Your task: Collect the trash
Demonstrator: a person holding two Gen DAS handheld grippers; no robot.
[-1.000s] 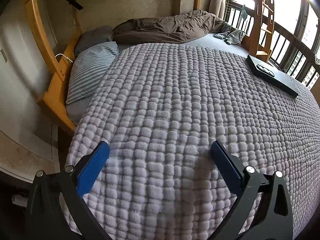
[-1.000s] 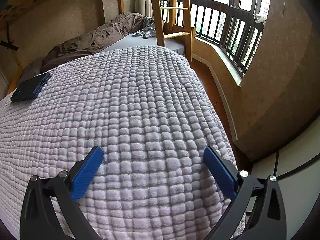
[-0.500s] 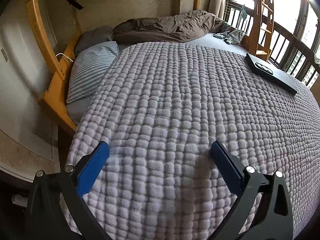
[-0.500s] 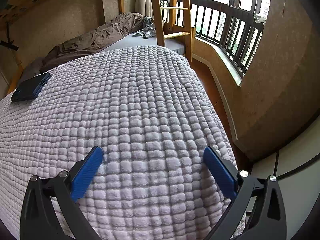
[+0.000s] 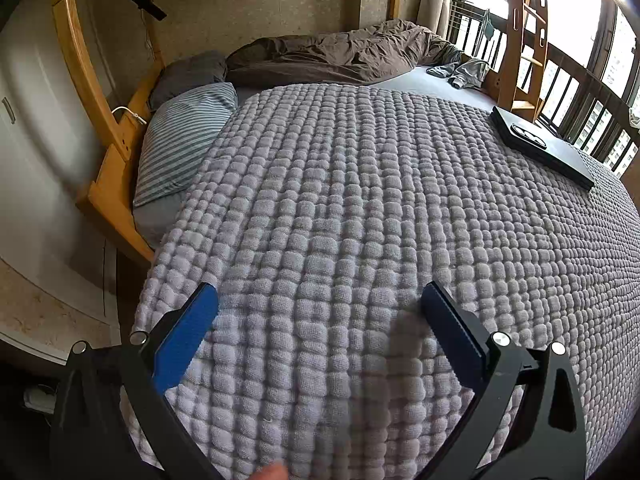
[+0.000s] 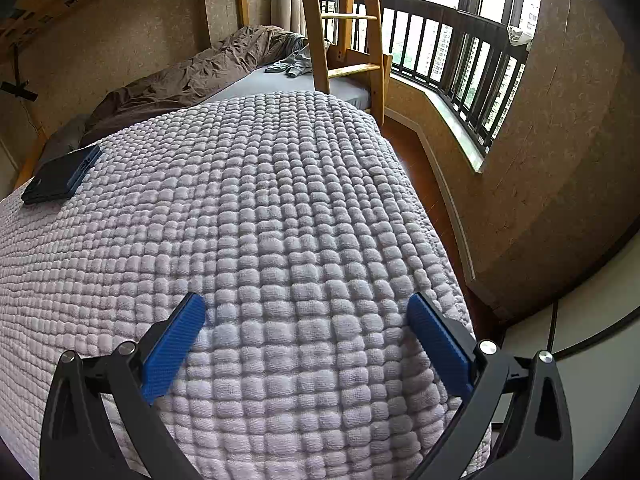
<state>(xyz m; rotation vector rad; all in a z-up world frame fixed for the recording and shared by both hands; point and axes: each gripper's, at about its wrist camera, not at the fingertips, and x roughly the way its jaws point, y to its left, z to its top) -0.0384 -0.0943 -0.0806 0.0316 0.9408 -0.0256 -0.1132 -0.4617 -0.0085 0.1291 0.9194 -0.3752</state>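
Trash can't be told apart in either view. Only loose item: flat black case, lying flat on lavender quilt, far-right side.

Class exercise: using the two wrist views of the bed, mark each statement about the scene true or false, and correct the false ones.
1. Both claws are open and empty: the left claw and the right claw. True.
2. A black flat case lies on the quilted blanket. True.
3. The striped pillow lies on top of the black case. False: they are far apart, and the pillow lies by the wooden bed frame.
4. The brown duvet is folded neatly. False: it is rumpled.
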